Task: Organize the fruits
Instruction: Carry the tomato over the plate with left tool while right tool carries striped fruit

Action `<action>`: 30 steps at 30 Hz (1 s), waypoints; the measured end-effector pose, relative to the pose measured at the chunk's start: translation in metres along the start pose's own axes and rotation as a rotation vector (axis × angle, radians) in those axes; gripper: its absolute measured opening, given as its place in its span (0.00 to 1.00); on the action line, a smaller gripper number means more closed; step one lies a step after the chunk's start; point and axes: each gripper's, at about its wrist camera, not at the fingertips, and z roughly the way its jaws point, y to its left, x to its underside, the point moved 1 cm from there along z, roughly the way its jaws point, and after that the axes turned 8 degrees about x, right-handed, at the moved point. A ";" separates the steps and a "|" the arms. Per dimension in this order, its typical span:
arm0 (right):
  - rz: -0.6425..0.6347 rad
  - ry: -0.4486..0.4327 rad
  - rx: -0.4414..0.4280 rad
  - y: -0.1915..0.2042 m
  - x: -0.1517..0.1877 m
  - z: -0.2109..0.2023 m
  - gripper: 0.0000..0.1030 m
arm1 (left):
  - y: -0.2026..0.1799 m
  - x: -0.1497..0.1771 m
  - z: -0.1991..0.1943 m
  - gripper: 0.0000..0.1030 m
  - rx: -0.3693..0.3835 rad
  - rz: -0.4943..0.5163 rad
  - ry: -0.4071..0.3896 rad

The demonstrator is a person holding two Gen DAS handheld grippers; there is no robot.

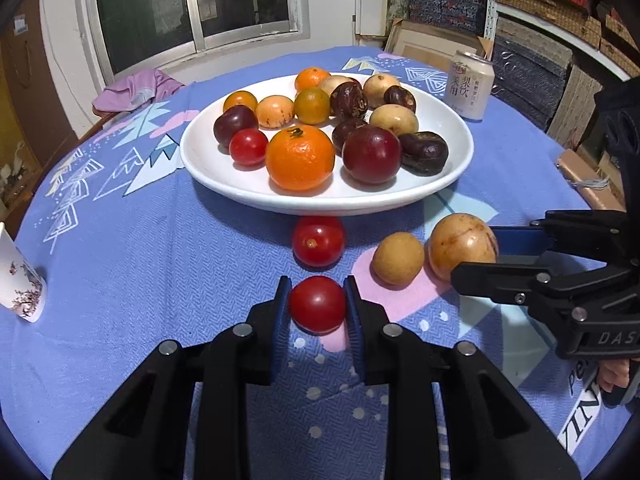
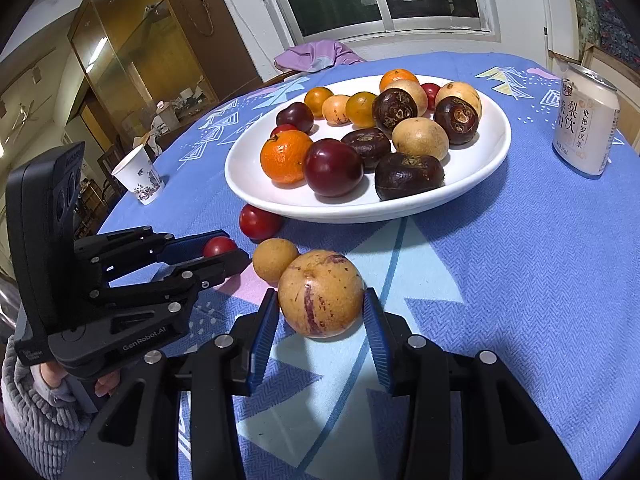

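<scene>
Two tomatoes [image 1: 318,241] (one gripped) [image 1: 317,305], two yellow fruits [image 1: 398,258] on cloth [image 1: 140,260]

Glossy white plate [image 1: 224,184], matt woven tablecloth [image 1: 160,264], shiny metal can [image 1: 470,86], paper cup [image 1: 22,288].

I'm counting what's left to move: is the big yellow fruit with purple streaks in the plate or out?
Out. The streaked fruit lies on the tablecloth, near the plate, between the open right tongs.

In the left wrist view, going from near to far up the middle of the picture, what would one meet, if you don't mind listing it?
Left gripper around a cherry tomato → second cherry tomato → white plate rim → large orange → window.
</scene>
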 end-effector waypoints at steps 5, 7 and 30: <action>0.003 -0.002 0.007 -0.002 0.001 -0.002 0.43 | 0.002 0.000 -0.010 0.25 -0.065 -0.037 -0.048; 0.010 -0.005 0.011 -0.004 0.002 -0.004 0.43 | 0.005 0.001 -0.015 0.25 -0.082 -0.052 -0.070; 0.059 -0.185 0.060 -0.029 -0.052 -0.046 0.42 | 0.004 -0.065 -0.056 0.25 -0.216 -0.048 -0.291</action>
